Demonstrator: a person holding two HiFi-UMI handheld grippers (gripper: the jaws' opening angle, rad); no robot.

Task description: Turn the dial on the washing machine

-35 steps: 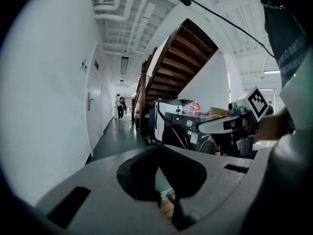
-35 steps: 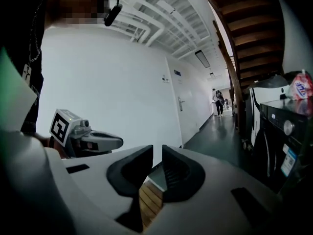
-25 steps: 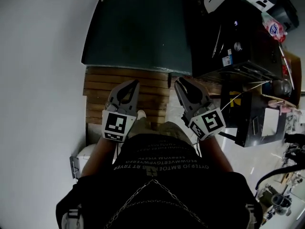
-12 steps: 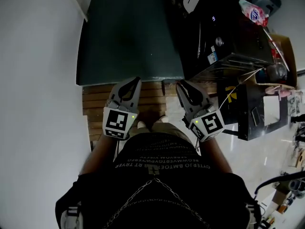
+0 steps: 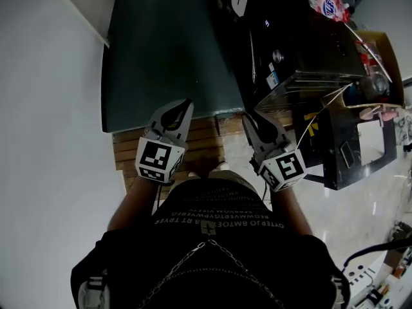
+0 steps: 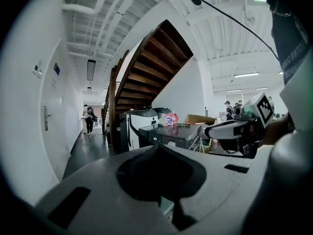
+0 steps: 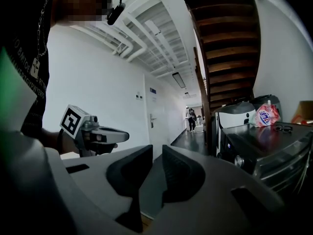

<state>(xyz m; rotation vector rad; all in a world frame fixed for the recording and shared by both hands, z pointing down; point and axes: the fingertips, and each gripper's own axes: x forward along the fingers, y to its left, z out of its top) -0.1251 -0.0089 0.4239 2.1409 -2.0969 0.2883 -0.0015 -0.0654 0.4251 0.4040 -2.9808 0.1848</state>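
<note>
The left hand-held gripper [image 5: 186,103] is closed, the right hand-held gripper [image 5: 248,116] narrowly apart, empty; washing machine [image 5: 309,40] sticker [image 5: 273,79] seems unreadable.

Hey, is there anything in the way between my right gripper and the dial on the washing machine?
Nothing visible. The dial sits on the washing machine's front, ahead and to the right of the right gripper, with only open space between them. That gripper holds nothing.

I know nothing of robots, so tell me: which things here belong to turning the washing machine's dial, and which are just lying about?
For the job: washing machine, dial, left gripper, right gripper.
Lying about: pink packet, cardboard box, wooden slats.
</note>
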